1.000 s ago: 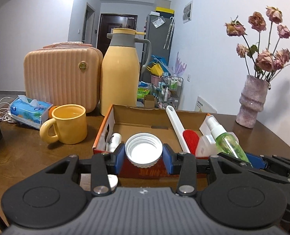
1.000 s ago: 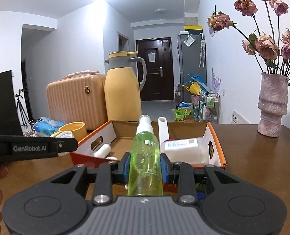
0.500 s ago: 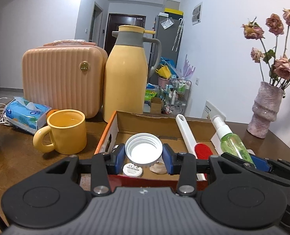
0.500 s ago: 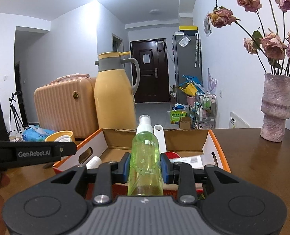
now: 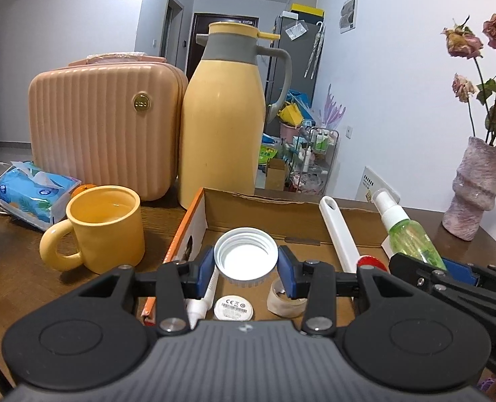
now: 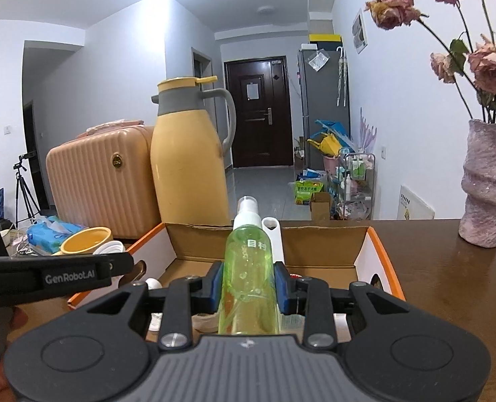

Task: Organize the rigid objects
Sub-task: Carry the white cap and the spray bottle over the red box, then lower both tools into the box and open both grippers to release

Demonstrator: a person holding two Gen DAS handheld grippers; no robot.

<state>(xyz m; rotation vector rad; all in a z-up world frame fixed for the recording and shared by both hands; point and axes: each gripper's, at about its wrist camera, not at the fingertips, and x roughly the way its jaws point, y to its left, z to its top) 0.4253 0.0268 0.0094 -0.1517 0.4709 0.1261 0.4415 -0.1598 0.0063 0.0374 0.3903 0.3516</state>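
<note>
My left gripper (image 5: 246,268) is shut on a white screw lid (image 5: 245,254), held over the open cardboard box (image 5: 264,206) with orange edges. Below it in the box lie a small round white disc (image 5: 232,307), a roll of clear tape (image 5: 283,298) and a white tube (image 5: 202,296). My right gripper (image 6: 248,283) is shut on a green spray bottle (image 6: 248,268), its white nozzle pointing forward over the same box (image 6: 314,244). A white long-handled tool (image 5: 340,234) with a red part lies along the box's right side.
A yellow mug (image 5: 102,227) stands left of the box. Behind are a yellow thermos jug (image 5: 222,117), a peach ribbed case (image 5: 103,127) and a tissue pack (image 5: 30,194). A pink vase (image 6: 487,184) of dried roses stands on the brown table at the right.
Both grippers have moved forward over the box with their loads. The box's inside, with the disc and the tape roll, has come into the left wrist view.
</note>
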